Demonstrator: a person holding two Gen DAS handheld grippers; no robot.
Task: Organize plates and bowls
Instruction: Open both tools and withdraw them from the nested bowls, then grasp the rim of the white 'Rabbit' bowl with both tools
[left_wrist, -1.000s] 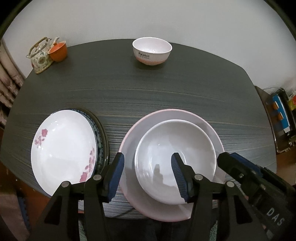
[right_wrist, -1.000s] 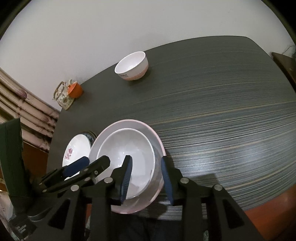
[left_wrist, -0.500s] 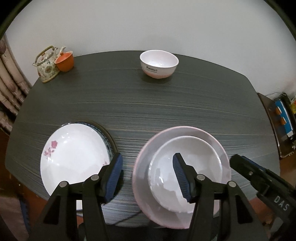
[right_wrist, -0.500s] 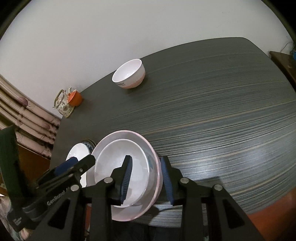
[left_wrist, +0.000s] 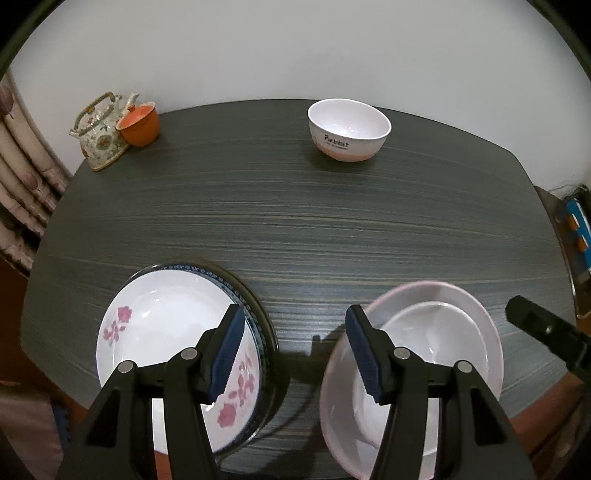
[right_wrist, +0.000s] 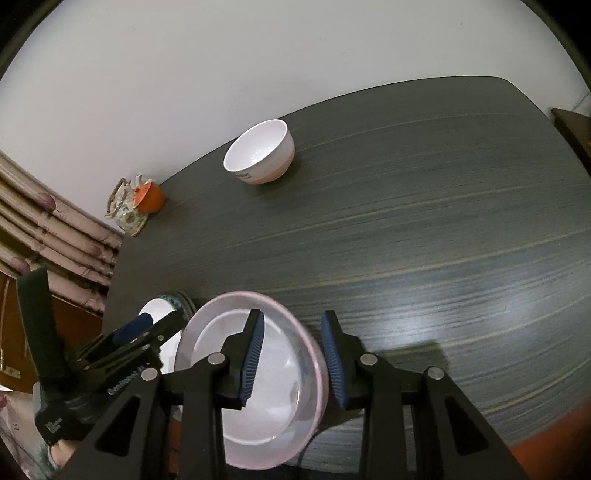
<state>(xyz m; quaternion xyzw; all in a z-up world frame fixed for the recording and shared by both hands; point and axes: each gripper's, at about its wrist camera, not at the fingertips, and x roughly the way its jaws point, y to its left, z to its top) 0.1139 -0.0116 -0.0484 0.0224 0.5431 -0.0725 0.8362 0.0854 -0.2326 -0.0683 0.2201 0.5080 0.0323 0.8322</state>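
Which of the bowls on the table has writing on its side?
The small white bowl with a pink base, standing alone at the far edge of the table. Dark lettering shows on its outer wall; the plain white bowl nested in the pink-rimmed dish shows none.

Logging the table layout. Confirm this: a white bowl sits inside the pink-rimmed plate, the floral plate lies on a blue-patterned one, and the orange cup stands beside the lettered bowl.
Wrong on one point: the orange cup stands beside the teapot, apart from the lettered bowl, as the left wrist view shows. The rest holds.
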